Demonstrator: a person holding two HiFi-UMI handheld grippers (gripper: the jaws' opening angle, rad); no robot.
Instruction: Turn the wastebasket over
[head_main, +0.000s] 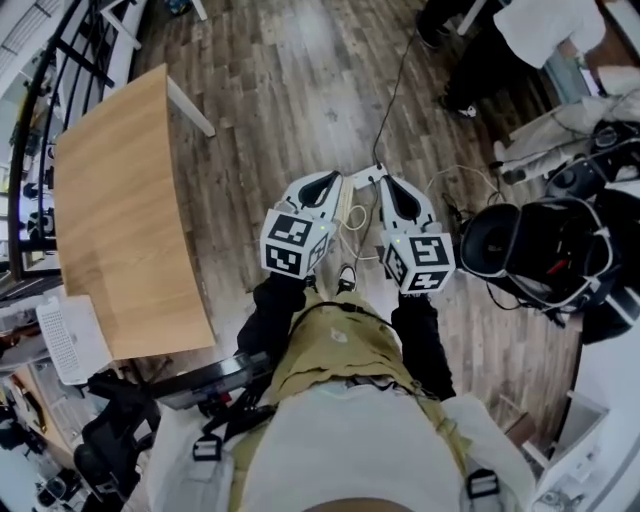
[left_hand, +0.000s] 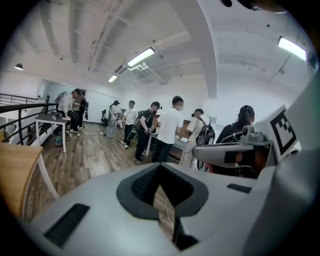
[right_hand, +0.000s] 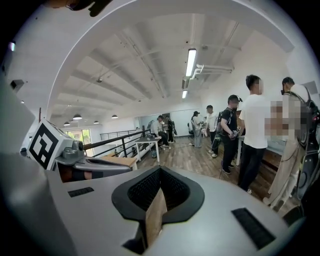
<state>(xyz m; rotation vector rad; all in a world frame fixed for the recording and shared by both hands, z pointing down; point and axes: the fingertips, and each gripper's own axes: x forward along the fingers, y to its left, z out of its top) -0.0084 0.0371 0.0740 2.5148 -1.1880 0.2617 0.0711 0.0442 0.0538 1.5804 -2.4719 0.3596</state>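
Observation:
A black, round-mouthed container that may be the wastebasket lies on its side on the wooden floor at the right, its opening facing my grippers. I cannot tell for sure what it is. My left gripper and right gripper are held side by side in front of the person's body, left of that container and apart from it. Both point forward, level with the room. In the left gripper view the left gripper has its jaws together with nothing between them. The right gripper looks the same.
A light wooden table stands at the left beside a black railing. Cables trail over the floor ahead. Several people stand at benches further off. White furniture and gear crowd the right side.

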